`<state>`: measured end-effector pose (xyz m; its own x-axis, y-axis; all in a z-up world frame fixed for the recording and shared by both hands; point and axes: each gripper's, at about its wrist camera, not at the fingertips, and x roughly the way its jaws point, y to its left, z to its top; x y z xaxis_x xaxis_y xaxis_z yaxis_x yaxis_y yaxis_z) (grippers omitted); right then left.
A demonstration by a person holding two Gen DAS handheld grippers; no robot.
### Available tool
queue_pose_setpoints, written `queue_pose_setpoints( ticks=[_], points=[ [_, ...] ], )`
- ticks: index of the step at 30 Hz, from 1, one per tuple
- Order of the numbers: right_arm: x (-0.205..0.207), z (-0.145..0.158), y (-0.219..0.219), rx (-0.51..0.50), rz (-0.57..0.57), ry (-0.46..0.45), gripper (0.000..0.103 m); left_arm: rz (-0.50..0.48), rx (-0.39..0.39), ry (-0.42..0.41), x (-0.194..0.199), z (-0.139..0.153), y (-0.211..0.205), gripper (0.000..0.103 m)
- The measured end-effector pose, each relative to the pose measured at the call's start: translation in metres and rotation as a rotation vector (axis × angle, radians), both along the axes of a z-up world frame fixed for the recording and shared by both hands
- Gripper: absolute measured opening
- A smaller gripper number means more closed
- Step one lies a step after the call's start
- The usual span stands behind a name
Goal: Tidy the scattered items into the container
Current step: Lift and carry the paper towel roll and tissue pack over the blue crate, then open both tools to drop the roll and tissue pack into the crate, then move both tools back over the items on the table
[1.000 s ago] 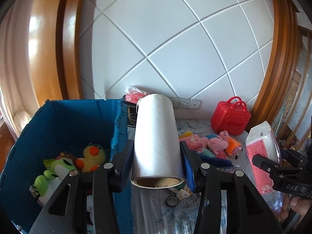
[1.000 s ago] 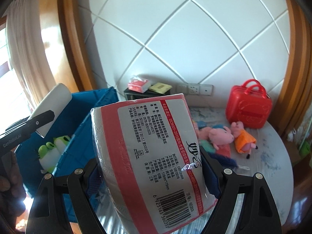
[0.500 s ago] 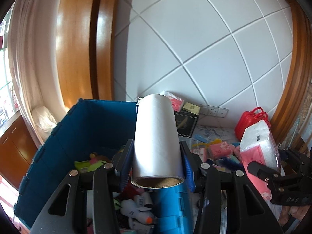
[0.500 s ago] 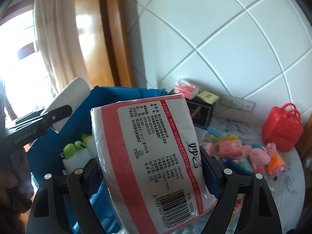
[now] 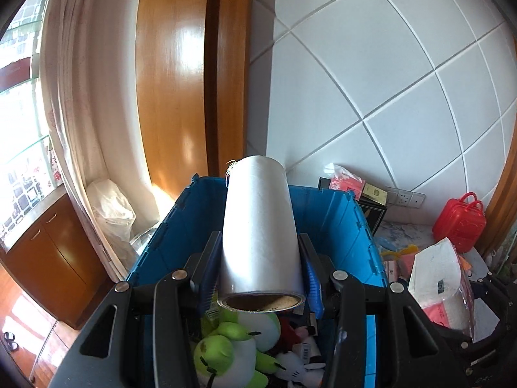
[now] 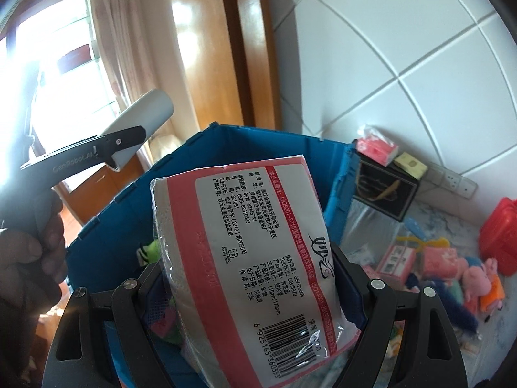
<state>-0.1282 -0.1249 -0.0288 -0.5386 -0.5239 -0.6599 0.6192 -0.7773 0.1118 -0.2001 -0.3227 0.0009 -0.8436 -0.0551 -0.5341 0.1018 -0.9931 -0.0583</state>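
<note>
My left gripper [image 5: 260, 258] is shut on a white roll with a cardboard core [image 5: 258, 226] and holds it over the open blue crate [image 5: 342, 223]. Green and white plush toys [image 5: 232, 349] lie inside the crate. My right gripper [image 6: 248, 278] is shut on a pink-and-white tissue pack [image 6: 255, 258], held above the crate's [image 6: 258, 142] near right side. The pack also shows at the right in the left wrist view [image 5: 439, 281], and the roll at the upper left in the right wrist view [image 6: 145, 119].
On the table right of the crate lie pink plush pigs [image 6: 481, 284], small pink boxes [image 6: 397, 258] and a red toy suitcase [image 5: 458, 223]. A black box [image 6: 384, 190] with tissue packets stands behind the crate by the tiled wall. A wooden cabinet [image 5: 48, 258] is at left.
Both grippers have swung left with their loads, from over the table to over the blue crate. Both grips are unchanged.
</note>
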Motion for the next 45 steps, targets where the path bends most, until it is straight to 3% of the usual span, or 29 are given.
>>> queue_pose_setpoints(
  ticks=[11,21,24,25,28,34,45],
  points=[
    [-0.008,-0.014,-0.063,0.039,0.098,-0.029,0.085,-0.016,0.012,-0.024,-0.036,-0.007,-0.033,0.045],
    [-0.015,-0.023,-0.072,0.049,0.092,-0.049,0.085,-0.036,0.008,-0.011,-0.058,-0.004,-0.038,0.045],
    [-0.017,-0.023,-0.072,0.053,0.070,-0.026,0.092,-0.055,0.064,-0.002,-0.064,0.000,-0.043,0.045],
    [-0.018,-0.023,-0.072,0.056,0.062,-0.016,0.096,-0.067,0.095,-0.007,-0.066,0.001,-0.045,0.047],
    [-0.020,-0.022,-0.068,0.050,0.056,-0.008,0.098,-0.047,0.106,-0.010,-0.067,0.003,-0.050,0.094],
    [-0.019,-0.022,-0.059,0.043,0.056,-0.018,0.098,0.019,0.084,0.002,-0.052,-0.002,-0.062,0.095],
    [-0.008,-0.014,-0.048,0.024,0.052,-0.008,0.098,0.009,0.068,0.003,-0.034,0.001,-0.052,0.095]
  ],
)
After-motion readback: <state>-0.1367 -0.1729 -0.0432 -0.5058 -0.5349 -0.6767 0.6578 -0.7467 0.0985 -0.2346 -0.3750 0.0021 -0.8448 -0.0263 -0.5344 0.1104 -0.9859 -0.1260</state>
